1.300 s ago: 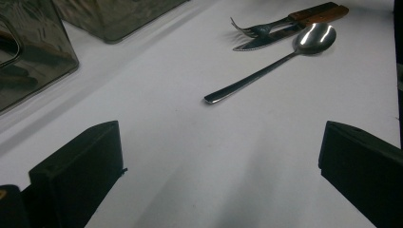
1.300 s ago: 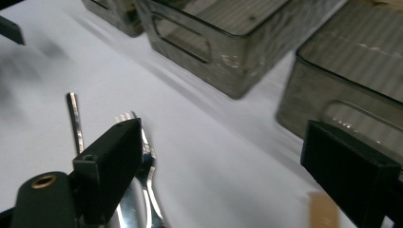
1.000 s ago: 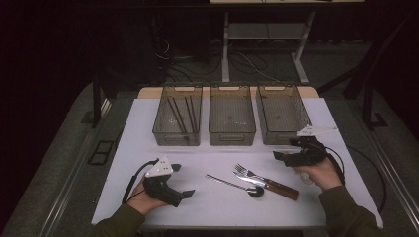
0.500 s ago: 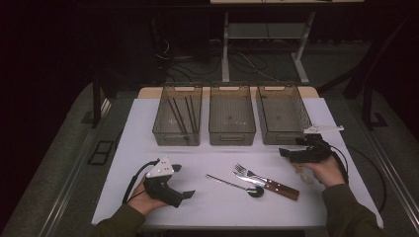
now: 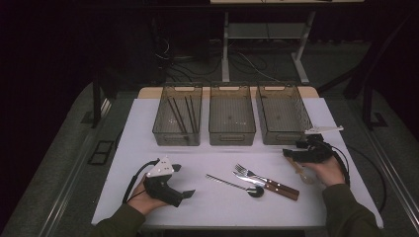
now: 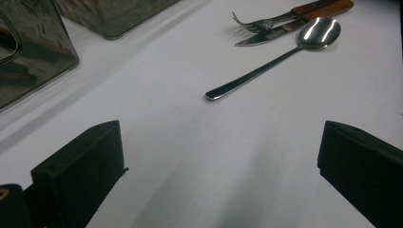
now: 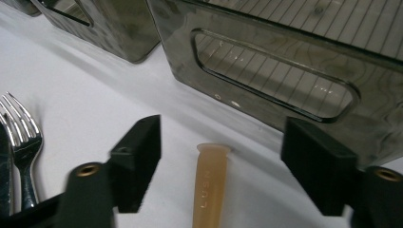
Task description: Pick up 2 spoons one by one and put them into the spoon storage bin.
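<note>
We hold the right hand-held gripper (image 7: 221, 156) low over the counter (image 5: 212, 207) near its right edge, just in front of the rightmost bin (image 5: 282, 112). Its jaws have just been closing and stand apart on either side of a tan translucent handle (image 7: 209, 185) that lies on the white surface; the pads are not touching it. In the high view the same handle (image 5: 299, 172) lies under our right hand (image 5: 323, 170). What sits at its far end we cannot tell.

Left hand-held gripper (image 5: 182, 181) rests near the front-left corner of the counter, jaws wide apart, nothing between them.

Toward the front edge, between the two hands, lie a spoon (image 5: 236, 185), a fork (image 5: 259, 177) and a knife (image 5: 269, 186), the latter two wooden-handled, side by side. Three smoky bins line the far edge; the left bin (image 5: 177, 116) holds dark chopsticks (image 5: 179, 112).
</note>
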A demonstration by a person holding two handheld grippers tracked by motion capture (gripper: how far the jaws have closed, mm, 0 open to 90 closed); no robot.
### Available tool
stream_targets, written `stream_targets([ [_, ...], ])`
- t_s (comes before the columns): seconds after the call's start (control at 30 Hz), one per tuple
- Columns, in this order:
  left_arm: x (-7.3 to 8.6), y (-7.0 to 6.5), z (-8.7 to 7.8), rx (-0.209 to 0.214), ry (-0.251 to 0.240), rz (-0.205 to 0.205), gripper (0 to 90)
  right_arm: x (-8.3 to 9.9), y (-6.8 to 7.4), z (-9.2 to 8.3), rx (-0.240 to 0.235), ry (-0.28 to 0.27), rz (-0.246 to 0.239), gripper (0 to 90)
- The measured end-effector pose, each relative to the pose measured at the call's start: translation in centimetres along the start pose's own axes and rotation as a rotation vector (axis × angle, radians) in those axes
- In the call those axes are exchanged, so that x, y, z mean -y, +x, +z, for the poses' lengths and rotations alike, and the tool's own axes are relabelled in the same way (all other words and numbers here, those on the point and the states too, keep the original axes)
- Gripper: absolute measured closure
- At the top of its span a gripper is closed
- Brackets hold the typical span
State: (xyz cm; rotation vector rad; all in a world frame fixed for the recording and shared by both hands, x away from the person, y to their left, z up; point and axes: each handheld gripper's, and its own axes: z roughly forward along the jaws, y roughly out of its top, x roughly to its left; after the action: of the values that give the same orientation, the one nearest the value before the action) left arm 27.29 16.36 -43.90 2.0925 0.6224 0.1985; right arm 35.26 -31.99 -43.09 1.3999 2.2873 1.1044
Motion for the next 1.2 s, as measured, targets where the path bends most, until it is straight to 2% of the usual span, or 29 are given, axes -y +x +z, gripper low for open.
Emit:
stream_targets([
  [0.1,0.0,-0.1,0.0,0.000,0.001,0.002,0.5,0.0,-0.2,0.2,-0.010,0.002,0.012,36.4],
  [0.2,0.0,0.0,0.0,0.000,0.003,0.001,0.5,0.1,-0.1,0.6,-0.011,0.026,0.007,39.6],
  [0.63,0.0,-0.1,0.0,0.001,0.006,0.002,0.8,0.3,0.7,1.6,0.013,0.124,-0.061,54.7],
  [0.83,0.0,-0.1,0.0,0.001,0.007,0.003,0.8,0.3,0.8,1.8,0.013,0.142,-0.073,59.2],
  [1.2,0.0,-0.1,0.0,-0.002,0.010,0.005,1.1,0.3,1.4,1.8,0.057,0.157,-0.137,67.2],
])
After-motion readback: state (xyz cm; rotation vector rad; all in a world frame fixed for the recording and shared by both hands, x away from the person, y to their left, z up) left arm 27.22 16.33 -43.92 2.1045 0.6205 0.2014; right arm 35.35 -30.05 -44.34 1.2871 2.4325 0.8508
